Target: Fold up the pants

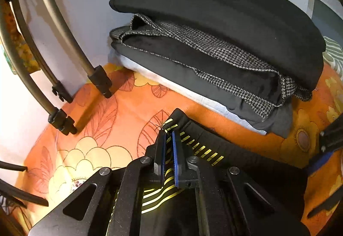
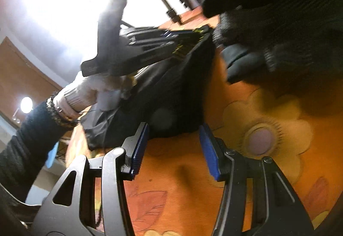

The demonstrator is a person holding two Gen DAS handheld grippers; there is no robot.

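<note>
Surface: orange floral bedsheet with leaf and flower prints, a pale wall behind it and tripod legs planted on the fabric at the left.
Background: a stack of folded clothes sits just beyond the work area, dark pieces over a houndstooth one over a white one.
Task item: black pants with yellow dashed trim lie on the sheet near the stack; the trimmed edge runs between the left tool's pads.
Left gripper: pressed nearly together, pinching the yellow-trimmed edge of the pants; in the right wrist view it shows side-on, held by a gloved hand, lifting that edge off the sheet.
Right gripper: spread about halfway, nothing between the pads, hovering over bare sheet with the near dark hem of the pants just ahead of its tips.
Stage, as I judge it: one corner is secured and the second grip is not yet made.
Risk, thin pinch: the left pads hold only a narrow strip near the edge; a pull could slide the cloth out.
Risk, missed hem: the right tips could close on the bedsheet along with, or instead of, the pants, dragging the sheet.
Risk, neighbours: swinging the fold toward the stack could topple or snag it, since it lies close.
Risk, tripod: a wide leftward sweep could catch the legs.
</note>
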